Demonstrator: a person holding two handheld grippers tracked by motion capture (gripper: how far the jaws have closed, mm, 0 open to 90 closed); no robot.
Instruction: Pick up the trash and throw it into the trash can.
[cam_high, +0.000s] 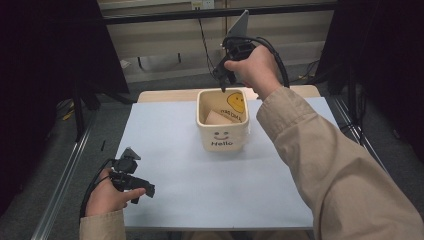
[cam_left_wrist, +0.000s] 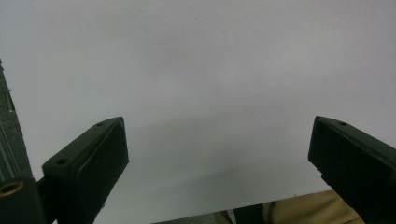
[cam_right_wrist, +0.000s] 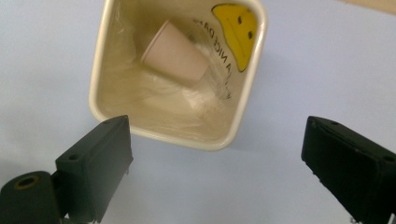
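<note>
Nearest you, your left claw (cam_high: 142, 190) sat low at the near left edge of the counter (cam_high: 175, 150), pointing across the pale sheet. In the left gripper view its jaws stood wide apart with nothing between them, just bare counter ahead. It looked parked, with no part in the work.

Mid counter sat the bin (cam_high: 223, 140), a cream square tub with rounded corners, a smiley and "Hello" on the side facing you, and a yellow smiley printed on the inside far wall. A thin clear liner bag crinkled against its inner walls.

Inside it lay the paper cup (cam_right_wrist: 175, 52), pale pinkish-tan, tipped on its side and tilted, leaning toward the wall with the yellow face. It rested on the liner, wholly below the rim. The cup looked plain, undented as far as I could tell.

Farthest, your right claw (cam_high: 222, 86) hung over the bin's far rim, pointing down into it. The right gripper view showed its jaws spread wide and empty, apart from the cup and bin.

Judgement: the drop looked done, since the cup was in the bin and the claw was clear of it. What was left was probably only pulling your right hand (cam_high: 252, 67) back, unless more trash was coming.
</note>
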